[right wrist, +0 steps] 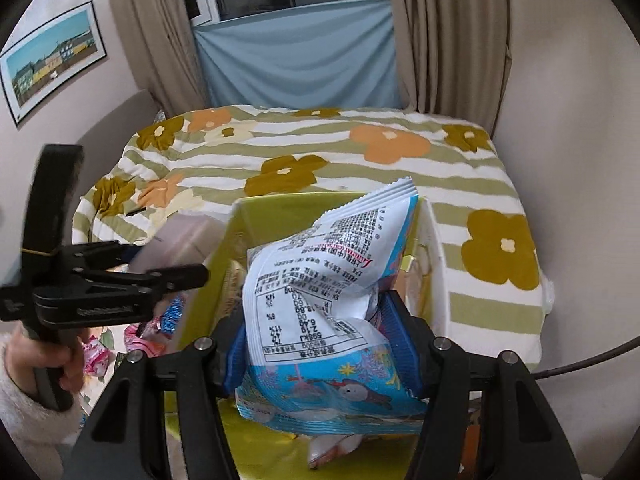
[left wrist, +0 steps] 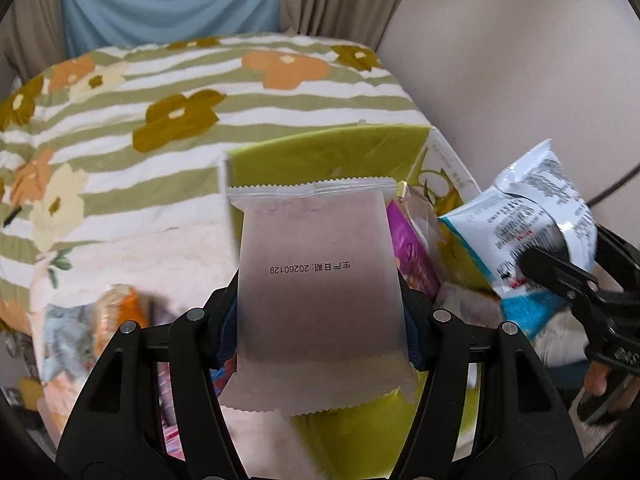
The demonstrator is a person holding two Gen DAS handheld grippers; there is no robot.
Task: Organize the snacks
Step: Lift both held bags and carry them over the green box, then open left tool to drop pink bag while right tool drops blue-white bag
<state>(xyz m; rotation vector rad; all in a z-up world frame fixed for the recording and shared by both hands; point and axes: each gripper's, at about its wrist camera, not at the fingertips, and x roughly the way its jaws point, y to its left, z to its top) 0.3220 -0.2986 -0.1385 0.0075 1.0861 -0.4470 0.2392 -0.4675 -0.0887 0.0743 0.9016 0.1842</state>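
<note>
Beige curtains (right wrist: 448,36) hang on both sides of a window whose lower part is covered by a blue cloth (right wrist: 300,56), and one framed picture (right wrist: 52,60) hangs on the wall to the left. Below them lies a bed under a striped quilt (left wrist: 120,128) patterned with orange, olive and cream flowers.

One yellow-green box (right wrist: 248,216) sits open on the quilt, its inner walls showing. The left gripper (left wrist: 320,320) is clamped on a single pale, frosted packet (left wrist: 316,280) with crimped ends and a printed date line; the packet stands upright between the fingers (left wrist: 416,340), held over the near part of the box. The right gripper (right wrist: 320,344) is closed on one white and blue snack bag (right wrist: 332,280), crumpled, its printed nutrition table facing up, held above the box opening. From the left wrist view the two packets are side by side, the blue bag to the right of the pale one and not touching it.

Inside the box I can make out one purple packet (left wrist: 416,256) and other wrappers I cannot count. More snacks (right wrist: 152,332) lie loose on the quilt left of the box, too blurred to number. A hand (right wrist: 68,364) in a fluffy white sleeve grips the left tool's handle.
</note>
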